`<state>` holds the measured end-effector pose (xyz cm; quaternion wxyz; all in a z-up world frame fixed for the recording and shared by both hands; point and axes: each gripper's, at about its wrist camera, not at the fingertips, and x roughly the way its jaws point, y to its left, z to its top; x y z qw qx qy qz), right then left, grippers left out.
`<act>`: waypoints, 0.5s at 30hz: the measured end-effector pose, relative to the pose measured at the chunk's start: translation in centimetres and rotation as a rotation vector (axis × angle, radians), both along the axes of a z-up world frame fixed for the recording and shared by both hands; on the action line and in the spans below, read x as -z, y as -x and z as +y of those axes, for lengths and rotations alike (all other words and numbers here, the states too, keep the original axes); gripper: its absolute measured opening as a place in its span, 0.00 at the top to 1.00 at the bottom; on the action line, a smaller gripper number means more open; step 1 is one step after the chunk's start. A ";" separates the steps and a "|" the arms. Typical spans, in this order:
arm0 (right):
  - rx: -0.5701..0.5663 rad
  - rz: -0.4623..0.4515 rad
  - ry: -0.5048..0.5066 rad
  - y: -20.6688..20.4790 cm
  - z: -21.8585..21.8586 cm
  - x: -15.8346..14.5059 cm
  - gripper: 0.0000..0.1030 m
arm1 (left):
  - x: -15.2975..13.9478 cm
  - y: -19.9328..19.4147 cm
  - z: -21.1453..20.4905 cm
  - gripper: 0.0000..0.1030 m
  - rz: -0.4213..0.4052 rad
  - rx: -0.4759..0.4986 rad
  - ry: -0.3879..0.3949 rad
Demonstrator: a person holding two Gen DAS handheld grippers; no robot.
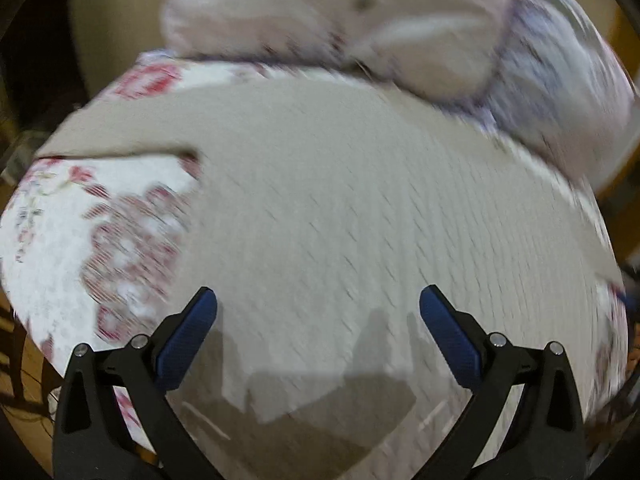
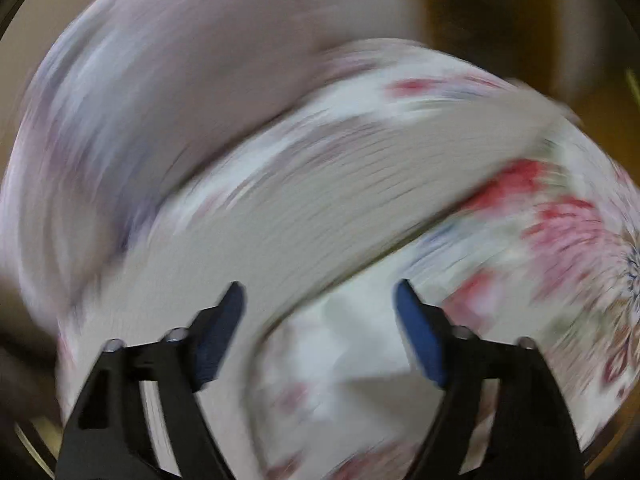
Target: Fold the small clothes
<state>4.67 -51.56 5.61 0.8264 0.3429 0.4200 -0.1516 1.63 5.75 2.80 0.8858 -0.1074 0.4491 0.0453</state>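
Note:
A pale beige ribbed garment (image 1: 320,208) lies spread flat on a floral bedspread (image 1: 80,240). My left gripper (image 1: 318,304) is open and empty, hovering above the garment's near part. In the right wrist view the same garment (image 2: 320,220) runs as a blurred diagonal band. My right gripper (image 2: 320,296) is open and empty above the garment's edge and the floral bedspread (image 2: 560,240). Both views are motion-blurred.
A pale pink and lilac pillow or bundle of bedding (image 1: 360,24) lies at the far side of the bed, also in the right wrist view (image 2: 160,100). Wooden floor (image 1: 28,432) shows past the bed's left edge.

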 end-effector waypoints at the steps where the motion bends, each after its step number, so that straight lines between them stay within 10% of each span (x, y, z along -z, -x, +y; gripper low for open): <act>1: 0.097 0.004 -0.049 0.0 -3.3 0.5 0.37 | -0.3 -0.1 0.6 0.02 -0.028 -0.028 -0.003; 6: 0.408 -0.017 -0.188 0.7 -13.8 3.0 0.53 | -1.7 -1.2 3.8 0.02 -0.052 -0.128 -0.051; 11: 0.377 0.029 -0.129 -1.9 -14.9 3.7 0.88 | -2.8 -1.5 7.4 0.02 -0.080 -0.175 0.002; 15: 0.290 0.004 0.071 -3.9 -12.2 0.7 0.90 | -3.6 -1.8 11.9 0.02 -0.108 -0.269 0.033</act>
